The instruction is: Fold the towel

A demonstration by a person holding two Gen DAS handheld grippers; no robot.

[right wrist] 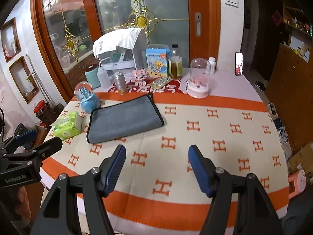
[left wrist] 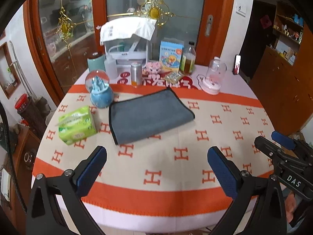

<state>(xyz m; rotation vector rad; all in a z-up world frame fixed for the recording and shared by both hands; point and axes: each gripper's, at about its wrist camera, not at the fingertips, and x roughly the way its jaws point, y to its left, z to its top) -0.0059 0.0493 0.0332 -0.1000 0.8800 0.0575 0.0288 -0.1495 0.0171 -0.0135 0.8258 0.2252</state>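
Note:
A grey towel with black edging lies folded flat on the cream and orange tablecloth, left of centre; it also shows in the right wrist view. My left gripper is open and empty, held above the cloth in front of the towel. My right gripper is open and empty, in front of the towel and to its right. The right gripper also shows at the right edge of the left wrist view. The left gripper shows at the left edge of the right wrist view.
A green tissue pack lies left of the towel and a blue snow globe stands behind its left corner. A can, bottles, a box, a glass dome and a white appliance stand along the back.

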